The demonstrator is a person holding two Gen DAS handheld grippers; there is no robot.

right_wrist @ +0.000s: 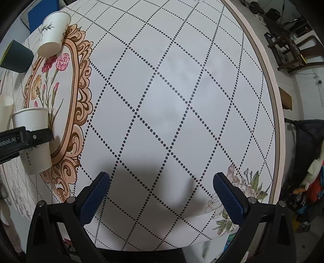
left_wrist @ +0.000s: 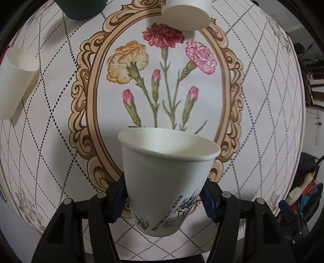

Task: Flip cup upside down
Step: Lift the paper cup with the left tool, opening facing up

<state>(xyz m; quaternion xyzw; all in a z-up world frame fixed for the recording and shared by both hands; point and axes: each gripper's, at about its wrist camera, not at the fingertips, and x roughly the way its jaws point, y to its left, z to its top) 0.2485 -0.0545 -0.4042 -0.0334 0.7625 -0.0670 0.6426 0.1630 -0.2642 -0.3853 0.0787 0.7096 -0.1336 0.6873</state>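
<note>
Two grippers work above a round table [right_wrist: 182,91] covered in a white cloth with dotted diamond lines and a framed print of carnations. The left gripper [left_wrist: 164,199] is clamped on a white paper cup [left_wrist: 165,180], its blue pads pressing the cup's lower wall from either side. The cup is upright, mouth up and tipped slightly, with grey grass artwork and small lettering near its base. In the right wrist view the same cup [right_wrist: 33,139] appears at the far left, its base seemingly just above or barely on the cloth; contact cannot be confirmed.

The right gripper [right_wrist: 162,194] hangs over a bare stretch of cloth well apart from the cup, its jaws spread wide with nothing between them.

Other items sit around the print: a second white cup [left_wrist: 185,15] at the far edge of the frame, a plain white cup [left_wrist: 16,81] to the left, and a dark green container [left_wrist: 81,9] at the top.

Judging from this, the grasp is made and the turn itself has not begun, since the mouth faces up. The next move likely calls for lifting clear of the cloth, rolling the wrist half a turn, then lowering the rim flat onto the table before releasing.
</note>
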